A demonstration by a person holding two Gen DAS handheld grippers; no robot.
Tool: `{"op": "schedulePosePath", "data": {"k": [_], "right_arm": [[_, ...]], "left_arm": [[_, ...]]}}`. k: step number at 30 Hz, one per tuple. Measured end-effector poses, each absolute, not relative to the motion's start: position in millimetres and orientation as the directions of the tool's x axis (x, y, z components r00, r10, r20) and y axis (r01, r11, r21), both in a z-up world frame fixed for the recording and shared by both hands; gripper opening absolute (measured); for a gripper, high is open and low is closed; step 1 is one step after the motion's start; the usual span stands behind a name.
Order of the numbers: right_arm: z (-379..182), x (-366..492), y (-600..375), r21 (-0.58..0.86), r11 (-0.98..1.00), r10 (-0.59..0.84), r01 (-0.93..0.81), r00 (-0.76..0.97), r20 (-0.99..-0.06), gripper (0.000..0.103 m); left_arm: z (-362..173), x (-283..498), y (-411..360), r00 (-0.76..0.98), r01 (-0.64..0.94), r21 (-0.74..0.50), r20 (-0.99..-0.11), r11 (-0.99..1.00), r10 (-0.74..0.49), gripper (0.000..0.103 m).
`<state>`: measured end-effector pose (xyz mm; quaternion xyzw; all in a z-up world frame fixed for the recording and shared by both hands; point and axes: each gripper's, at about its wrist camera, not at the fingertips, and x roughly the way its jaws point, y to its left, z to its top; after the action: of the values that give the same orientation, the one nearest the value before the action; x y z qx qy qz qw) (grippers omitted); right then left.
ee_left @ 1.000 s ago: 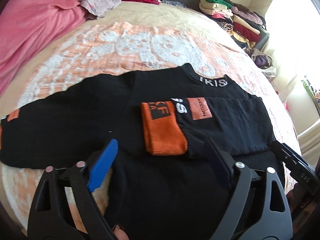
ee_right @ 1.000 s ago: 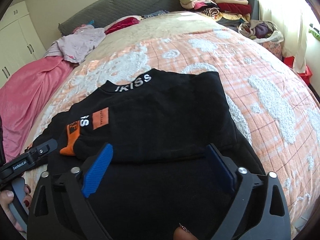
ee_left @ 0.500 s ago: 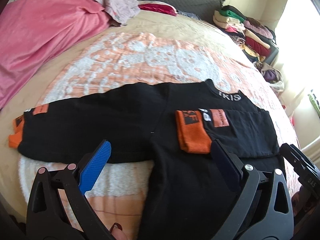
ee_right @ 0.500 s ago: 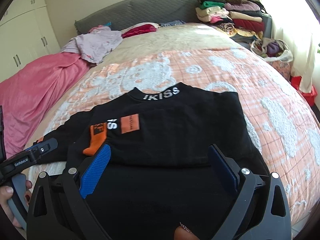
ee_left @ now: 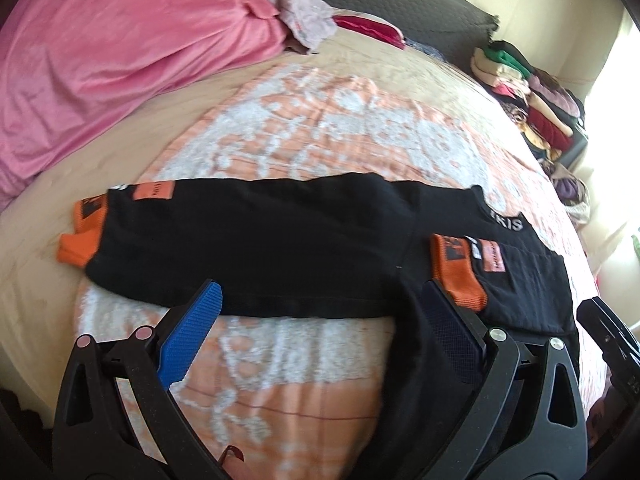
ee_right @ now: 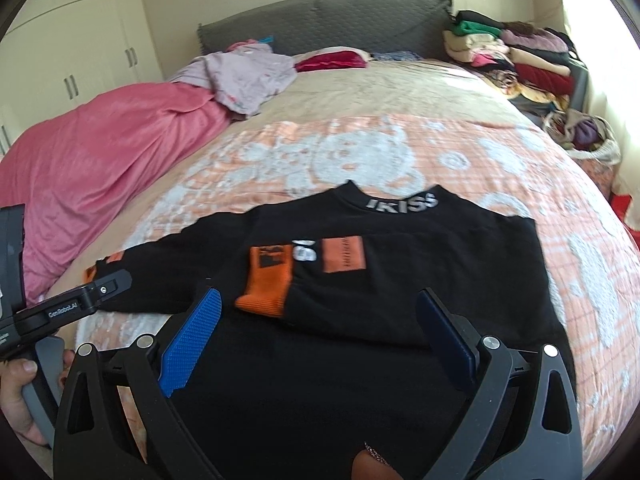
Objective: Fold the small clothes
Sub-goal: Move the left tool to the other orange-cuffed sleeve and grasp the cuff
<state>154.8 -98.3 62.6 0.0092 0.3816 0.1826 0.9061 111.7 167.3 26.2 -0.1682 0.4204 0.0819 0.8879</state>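
The black long-sleeved sweatshirt with orange cuffs (ee_right: 400, 280) lies mid-frame on the peach patterned bedspread (ee_right: 400, 140); one sleeve is folded across the chest, the other stretches left; both the left gripper (ee_left: 320, 336) and right gripper (ee_right: 320, 332) hover spread and empty — the left jaws have just been opening; next, probably, pinch that outstretched cuff (ee_left: 80, 232) and fold it inward.

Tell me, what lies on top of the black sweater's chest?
One sleeve of the black sweater is folded across the chest, its orange cuff ending near the middle. Any print beneath that sleeve is covered and cannot be seen.
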Motion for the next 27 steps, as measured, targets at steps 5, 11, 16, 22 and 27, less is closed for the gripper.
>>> {"op": "schedulePosePath", "data": {"k": [5, 11, 16, 22, 27], "right_arm": [[62.5, 155.9, -74.5, 0.151, 0.921, 0.358, -0.359, 0.625, -0.694, 0.097], [58.1, 158.9, -45.1, 0.138, 0.904, 0.376, -0.405, 0.598, -0.708, 0.097], [55.3, 158.9, -20.6, 0.141, 0.886, 0.399, -0.442, 0.571, -0.717, 0.097], [55.4, 155.8, 6.8, 0.142, 0.859, 0.432, -0.492, 0.545, -0.719, 0.097], [54.2, 153.0, 22.7, 0.141, 0.845, 0.445, -0.516, 0.529, -0.723, 0.097]], "left_arm": [[24.2, 100.7, 192.4, 0.631, -0.335, -0.233, -0.775, 0.913, 0.033, 0.093], [18.1, 89.4, 220.0, 0.621, -0.389, -0.254, -0.782, 0.885, 0.049, 0.093], [10.8, 80.1, 240.1, 0.605, -0.431, -0.251, -0.793, 0.867, 0.071, 0.093], [4.4, 71.7, 257.1, 0.594, -0.460, -0.267, -0.801, 0.847, 0.070, 0.093], [-4.8, 65.8, 271.6, 0.582, -0.491, -0.290, -0.811, 0.822, 0.061, 0.093]]}}
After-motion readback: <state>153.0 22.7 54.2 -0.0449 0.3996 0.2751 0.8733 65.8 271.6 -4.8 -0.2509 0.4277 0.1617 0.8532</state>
